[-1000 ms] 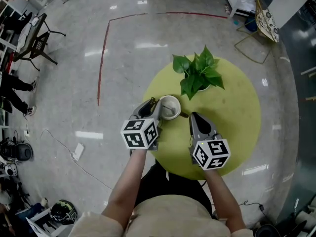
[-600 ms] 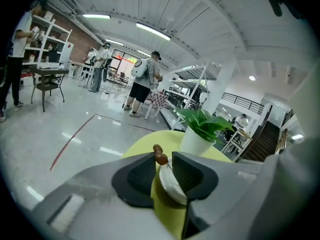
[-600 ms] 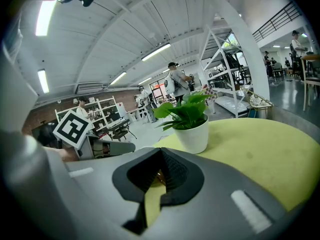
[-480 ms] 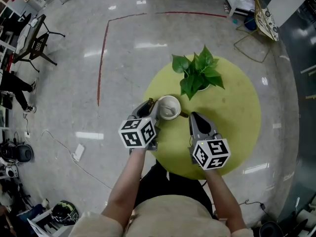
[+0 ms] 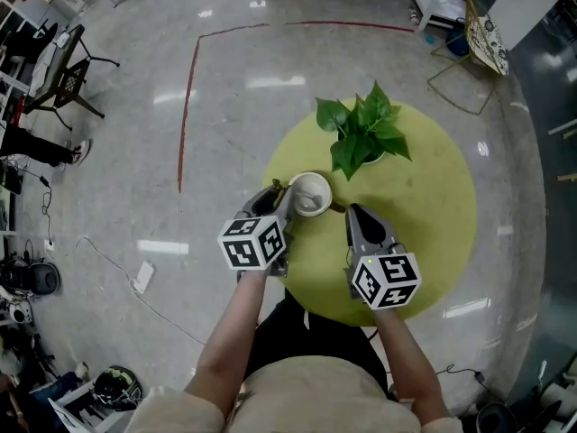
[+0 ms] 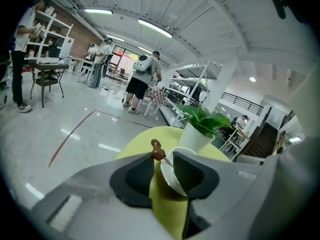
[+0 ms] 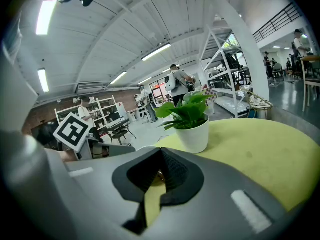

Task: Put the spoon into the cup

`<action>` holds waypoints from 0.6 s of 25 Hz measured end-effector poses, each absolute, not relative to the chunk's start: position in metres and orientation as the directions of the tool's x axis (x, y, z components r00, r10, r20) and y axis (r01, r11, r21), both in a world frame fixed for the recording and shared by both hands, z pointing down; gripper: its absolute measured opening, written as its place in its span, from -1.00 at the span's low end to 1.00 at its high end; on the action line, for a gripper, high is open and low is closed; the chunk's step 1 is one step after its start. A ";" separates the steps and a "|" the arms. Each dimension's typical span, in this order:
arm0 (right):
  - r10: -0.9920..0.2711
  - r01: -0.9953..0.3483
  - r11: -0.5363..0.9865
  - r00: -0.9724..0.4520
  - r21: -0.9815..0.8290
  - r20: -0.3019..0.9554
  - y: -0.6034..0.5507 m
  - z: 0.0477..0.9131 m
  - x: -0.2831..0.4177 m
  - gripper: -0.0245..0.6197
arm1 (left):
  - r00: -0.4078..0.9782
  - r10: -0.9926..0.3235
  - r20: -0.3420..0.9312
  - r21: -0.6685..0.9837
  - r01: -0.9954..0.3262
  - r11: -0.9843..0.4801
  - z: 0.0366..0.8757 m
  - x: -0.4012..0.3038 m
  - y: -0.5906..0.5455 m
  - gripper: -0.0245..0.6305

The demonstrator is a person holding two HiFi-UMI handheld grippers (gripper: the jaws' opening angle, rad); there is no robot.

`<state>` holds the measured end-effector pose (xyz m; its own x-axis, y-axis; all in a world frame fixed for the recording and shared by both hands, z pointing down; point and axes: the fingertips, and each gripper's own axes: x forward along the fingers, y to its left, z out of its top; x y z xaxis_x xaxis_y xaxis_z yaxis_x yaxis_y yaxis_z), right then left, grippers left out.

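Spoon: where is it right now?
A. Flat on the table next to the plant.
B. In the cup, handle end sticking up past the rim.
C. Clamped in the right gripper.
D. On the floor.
B: the spoon leans in the cup with its brown handle end above the rim. The left gripper, whose jaws have just been opening, stands apart on either side of the handle, not clamped on it.

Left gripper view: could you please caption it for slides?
Left tool with jaws just opened around the spoon in the cup.
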<state>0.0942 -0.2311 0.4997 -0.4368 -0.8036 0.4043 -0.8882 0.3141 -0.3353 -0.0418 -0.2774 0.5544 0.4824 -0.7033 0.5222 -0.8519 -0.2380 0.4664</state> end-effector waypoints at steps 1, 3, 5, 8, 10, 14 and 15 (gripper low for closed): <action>-0.804 -0.889 0.314 -0.436 -0.334 0.405 -0.230 0.500 0.094 -0.92 | 0.482 -0.703 0.523 0.465 -0.852 -0.239 0.555 -0.042 -0.276 -0.57; -0.803 -0.889 0.314 -0.436 -0.332 0.406 -0.228 0.500 0.093 -0.92 | 0.483 -0.701 0.525 0.463 -0.853 -0.240 0.555 -0.042 -0.273 -0.57; -0.803 -0.890 0.314 -0.435 -0.331 0.408 -0.226 0.500 0.092 -0.92 | 0.485 -0.697 0.528 0.464 -0.852 -0.241 0.555 -0.043 -0.269 -0.57; -0.804 -0.890 0.316 -0.435 -0.328 0.405 -0.223 0.500 0.089 -0.92 | 0.488 -0.694 0.530 0.466 -0.851 -0.242 0.556 -0.044 -0.263 -0.57; -0.805 -0.890 0.318 -0.436 -0.327 0.403 -0.220 0.499 0.088 -0.92 | 0.489 -0.692 0.532 0.467 -0.850 -0.243 0.556 -0.045 -0.258 -0.57; -0.807 -0.891 0.319 -0.435 -0.324 0.401 -0.213 0.497 0.084 -0.92 | 0.489 -0.691 0.532 0.468 -0.850 -0.241 0.555 -0.050 -0.248 -0.57; -0.807 -0.891 0.319 -0.434 -0.324 0.400 -0.211 0.497 0.084 -0.92 | 0.488 -0.692 0.532 0.468 -0.850 -0.241 0.554 -0.051 -0.246 -0.57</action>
